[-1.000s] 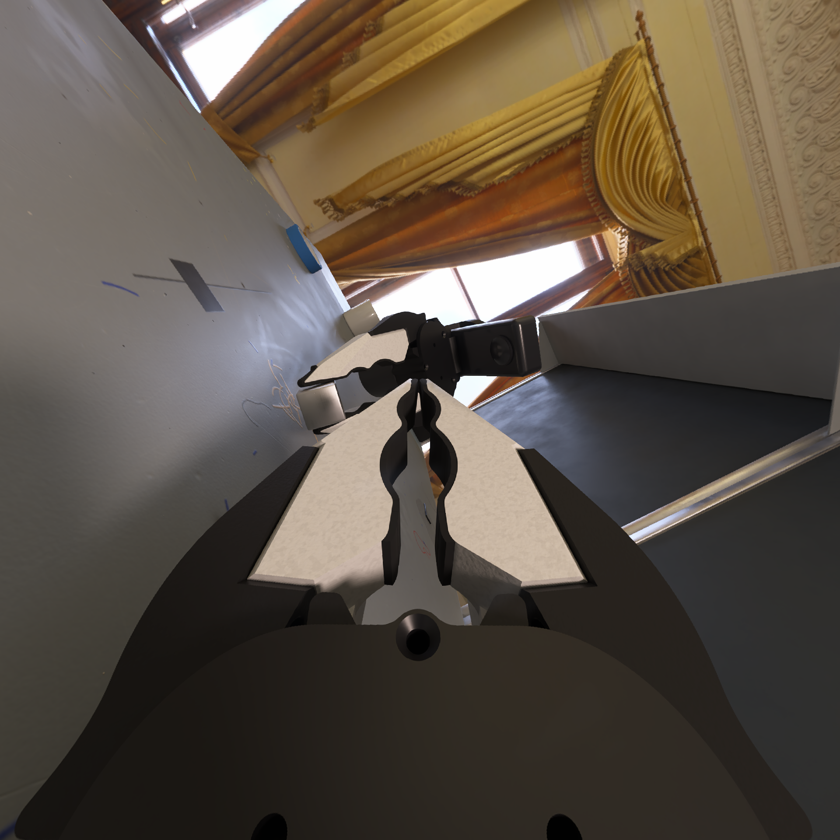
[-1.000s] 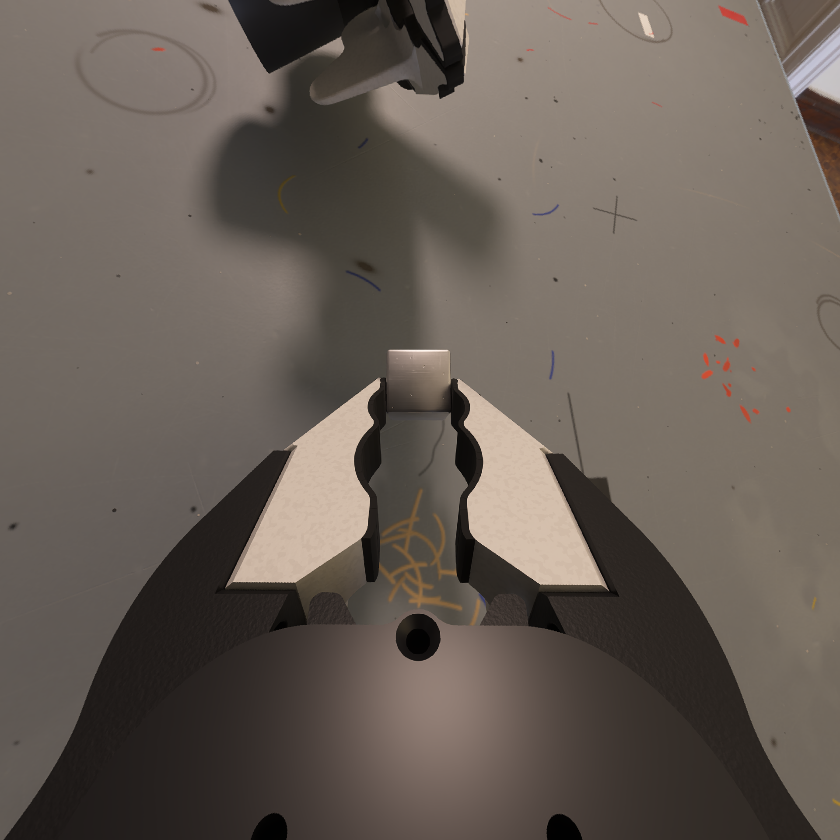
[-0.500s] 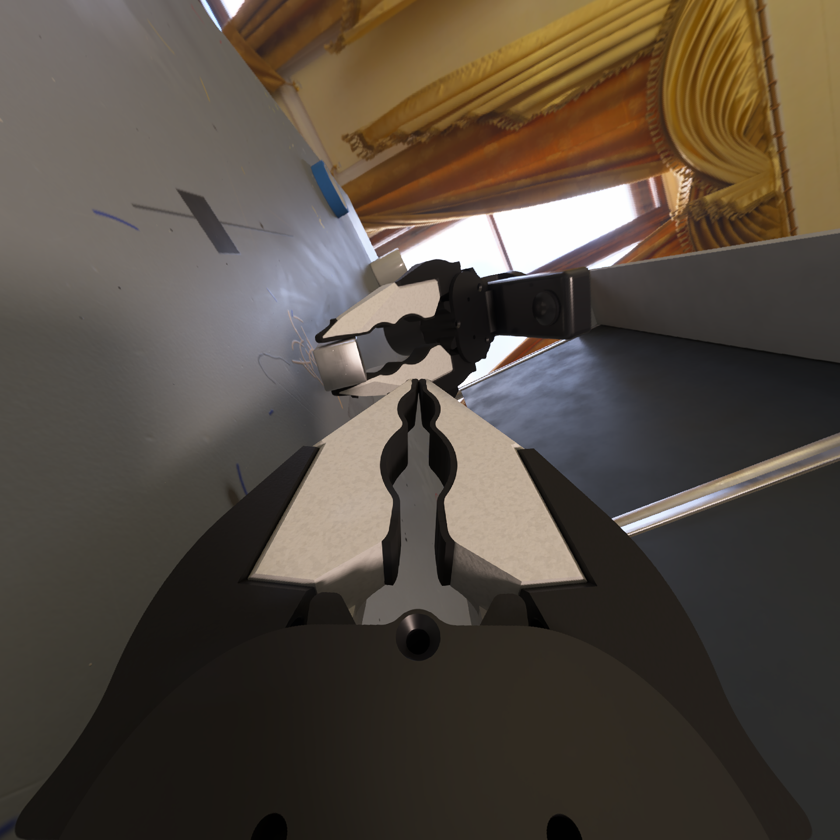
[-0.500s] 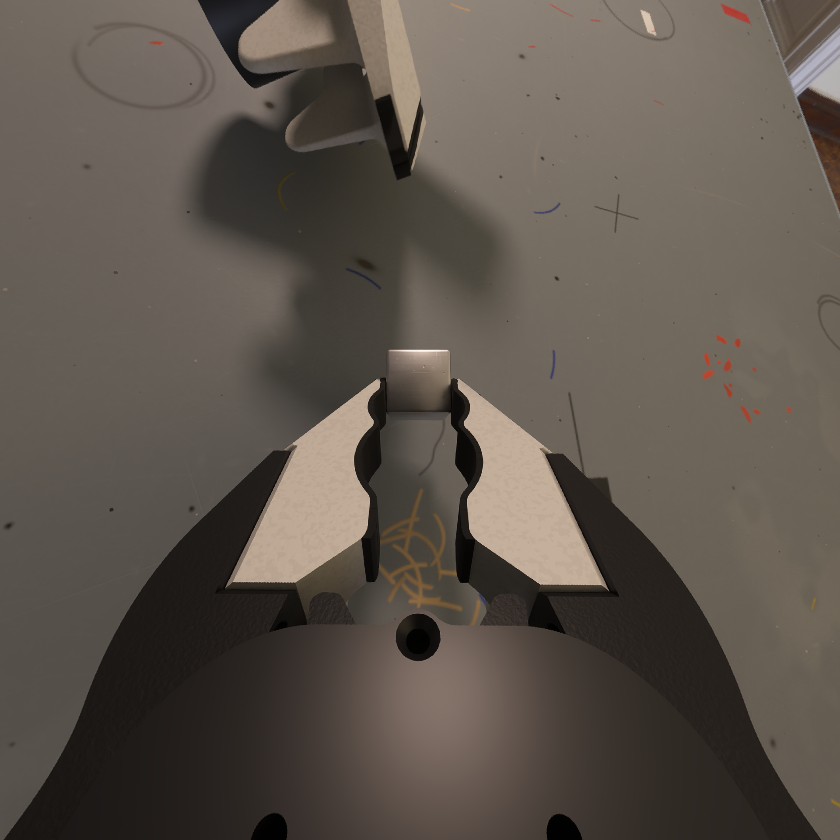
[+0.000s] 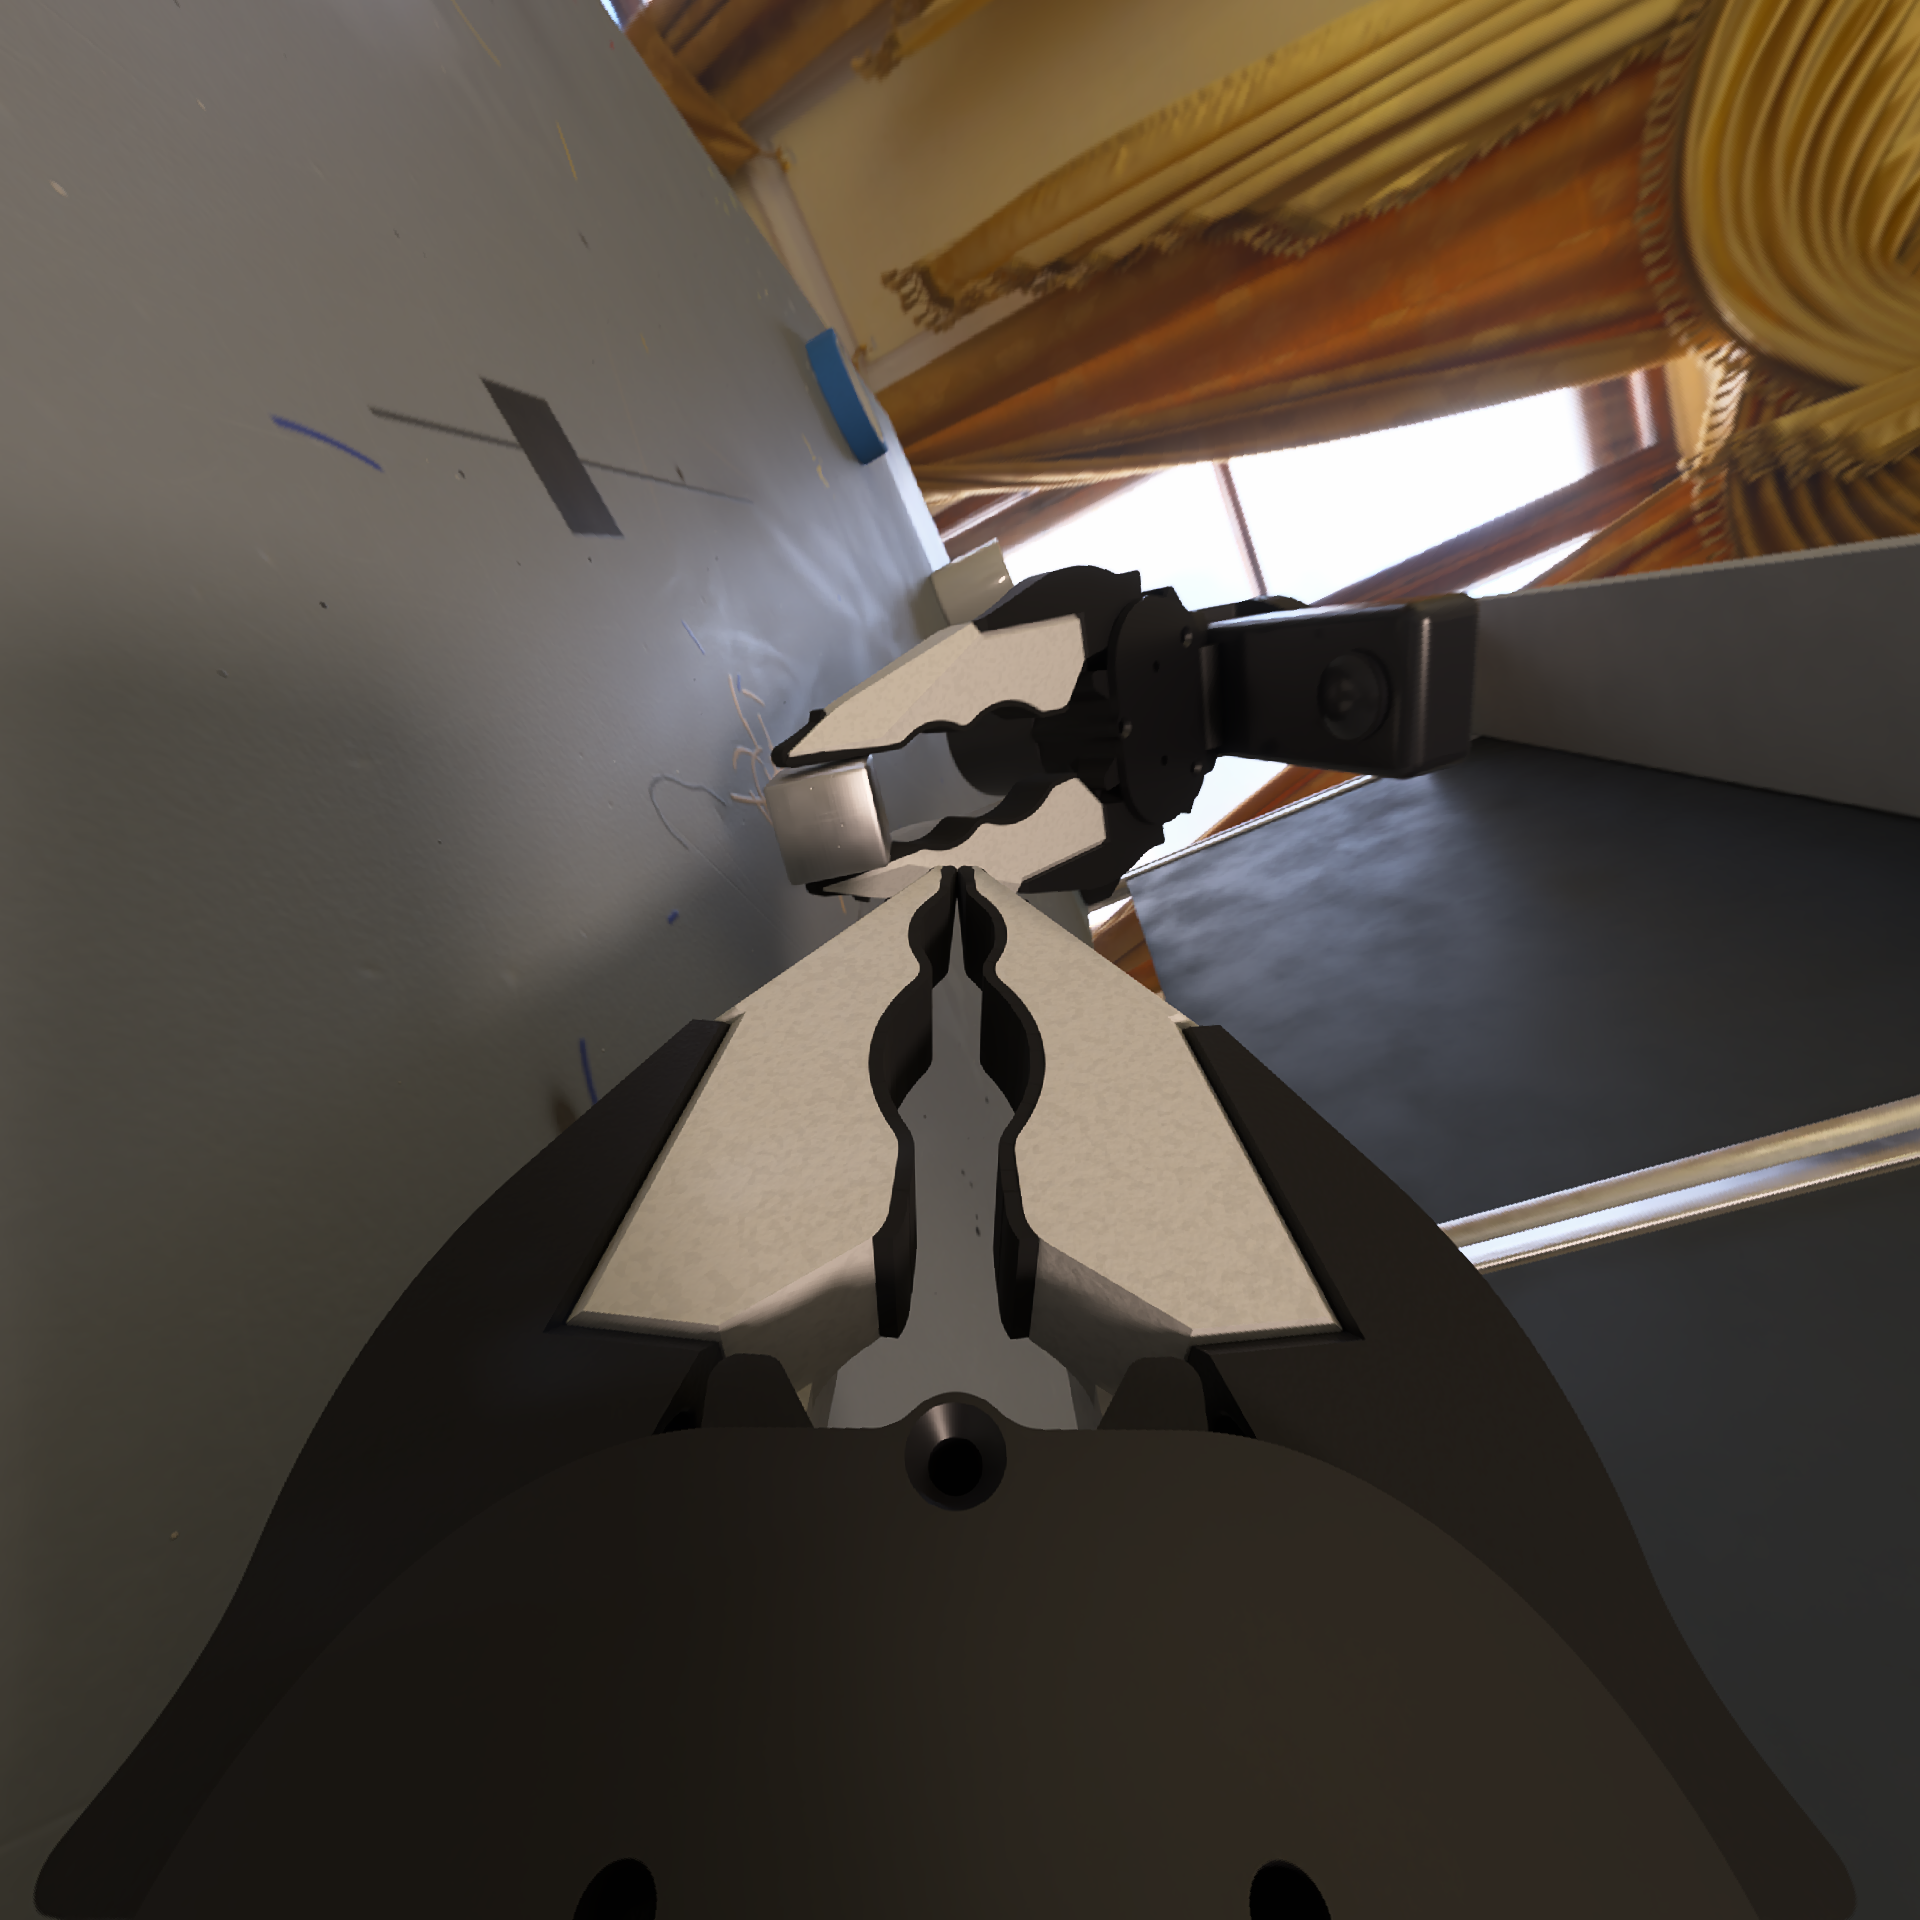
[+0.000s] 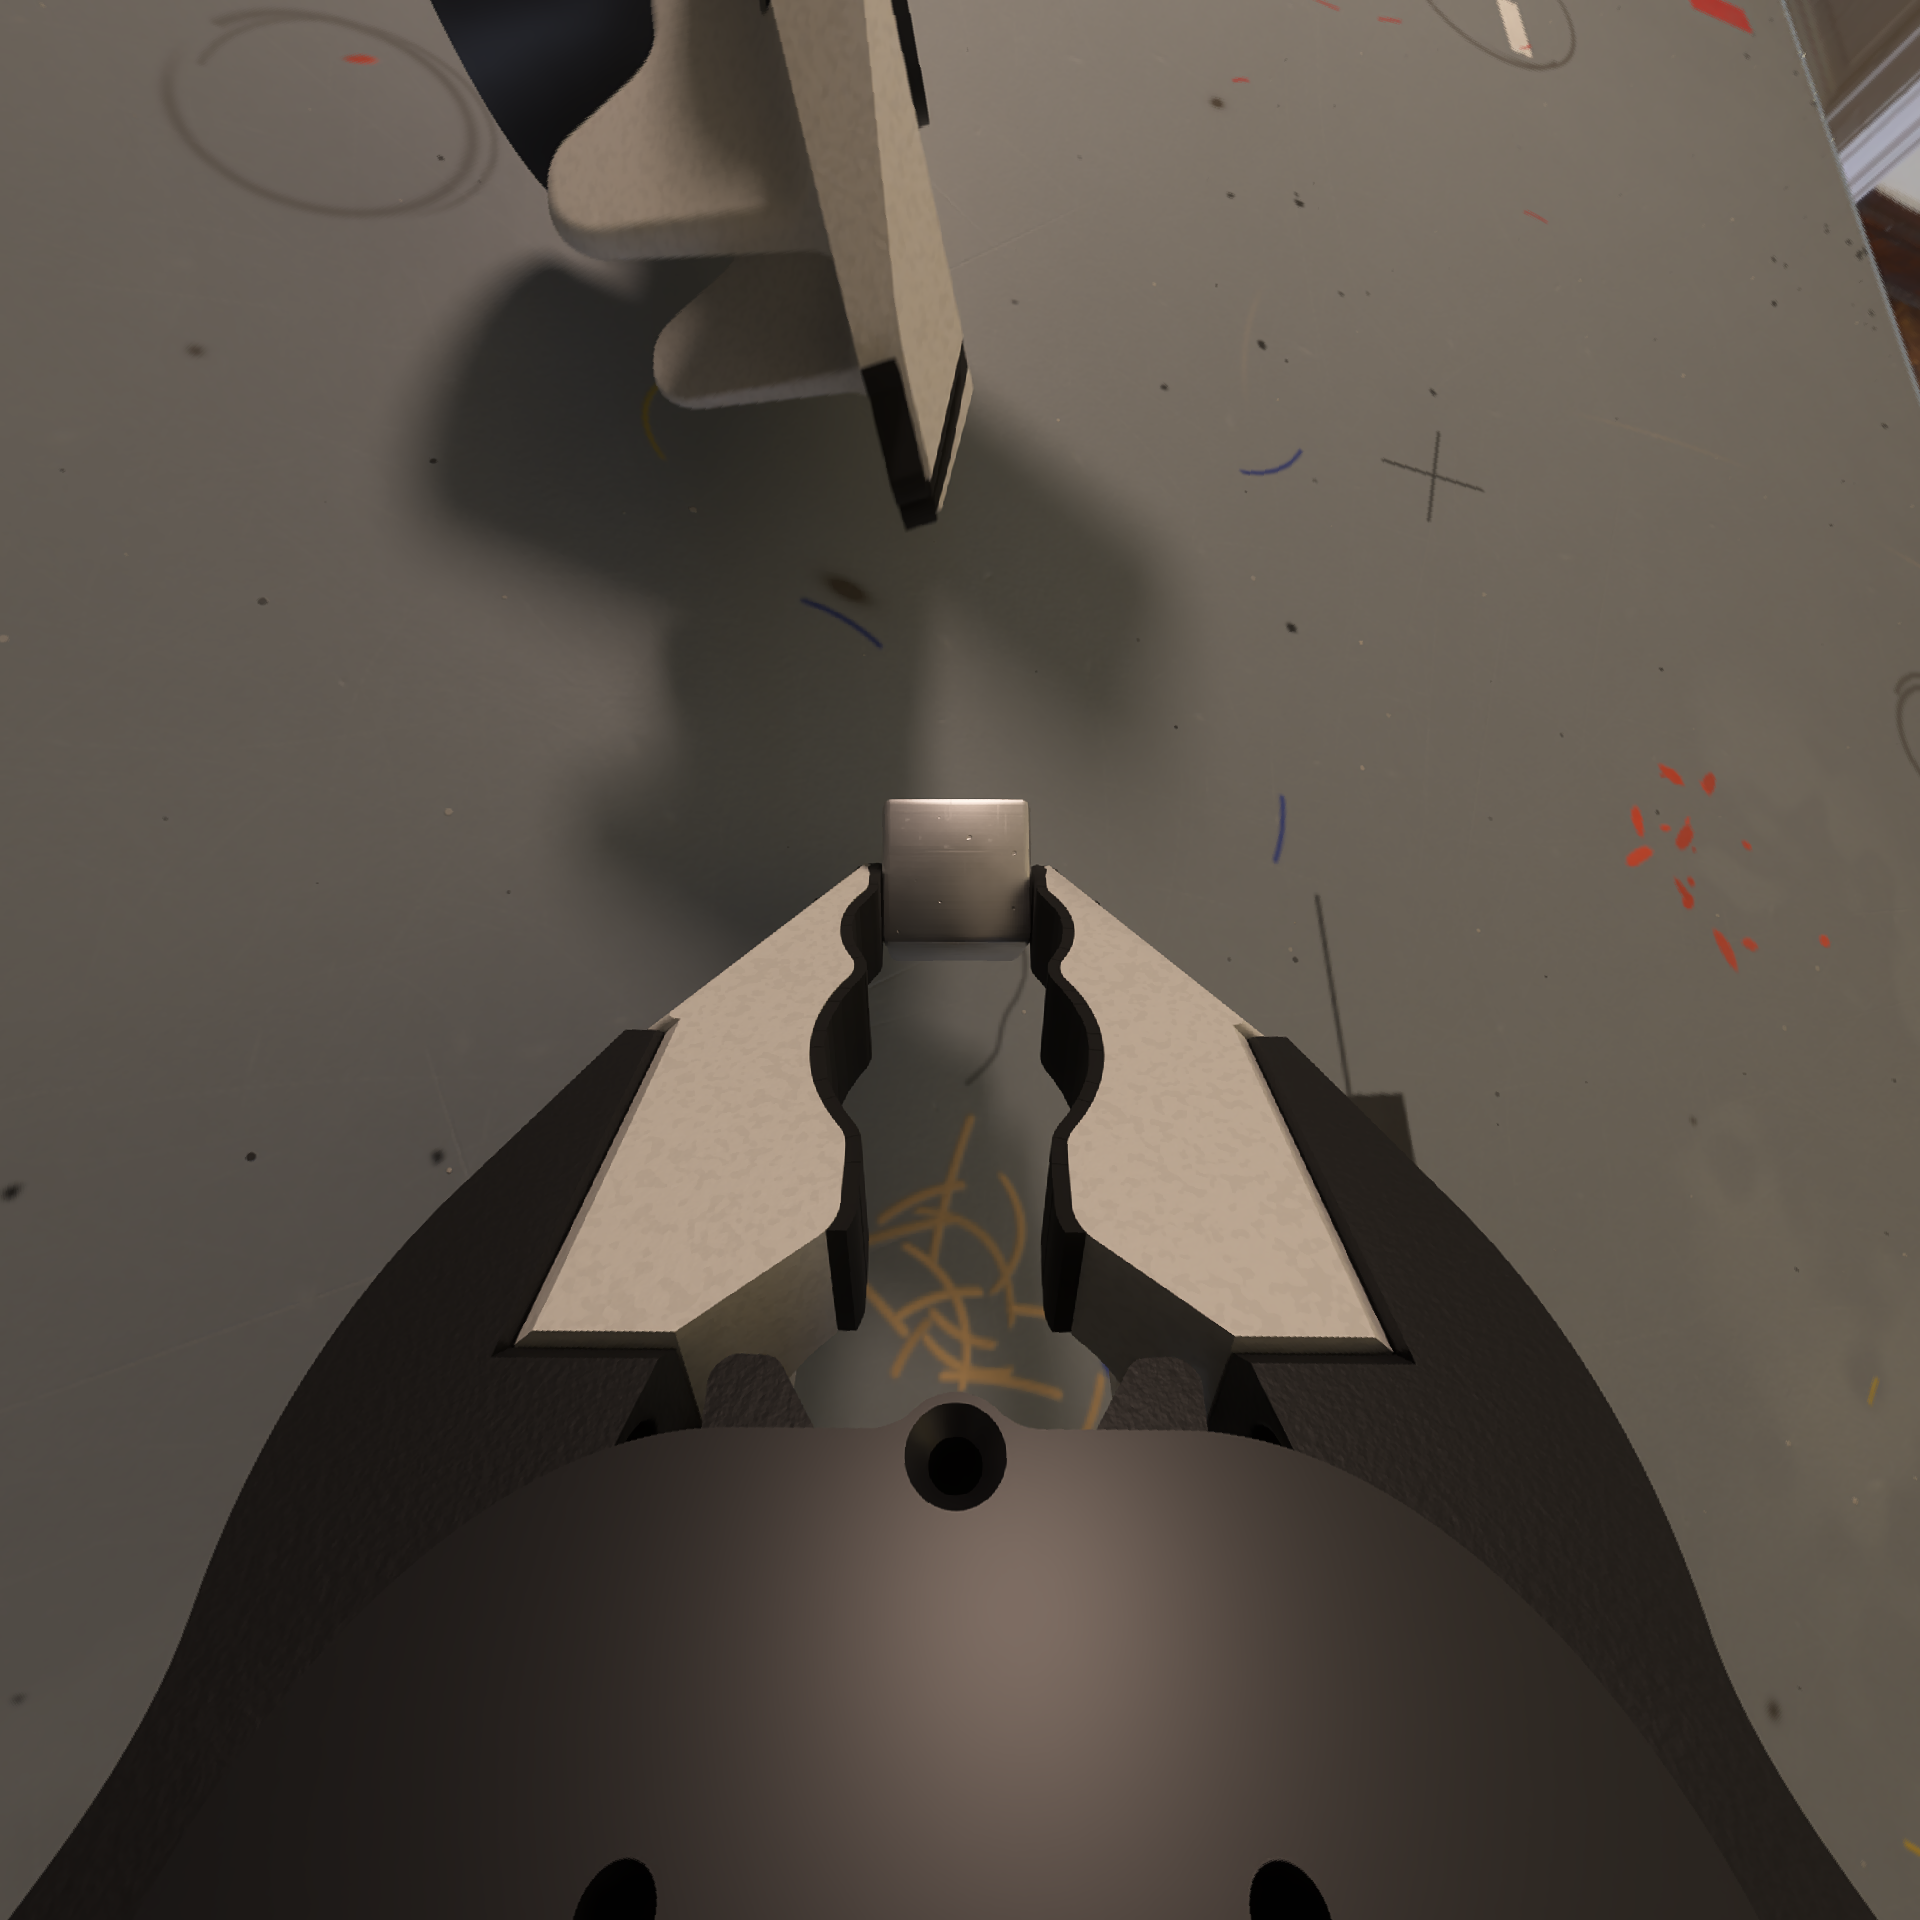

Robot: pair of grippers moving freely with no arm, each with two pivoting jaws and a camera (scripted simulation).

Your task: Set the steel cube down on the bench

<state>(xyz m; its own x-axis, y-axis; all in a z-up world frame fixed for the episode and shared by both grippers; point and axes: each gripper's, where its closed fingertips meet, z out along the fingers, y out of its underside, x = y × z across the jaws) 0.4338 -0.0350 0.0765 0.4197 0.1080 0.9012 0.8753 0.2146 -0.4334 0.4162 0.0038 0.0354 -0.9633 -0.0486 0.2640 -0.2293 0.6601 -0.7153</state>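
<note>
Right gripper: I have its tips pinched on the steel cube, above the bench.
Left gripper: jaws closed on nothing; it has swung in closer over the last second.
Meaning: cube not yet down, probably just clear of the surface.
Surfaces: brushed, square-edged metal; scuffed grey benchtop; speckled beige fingers.
</note>
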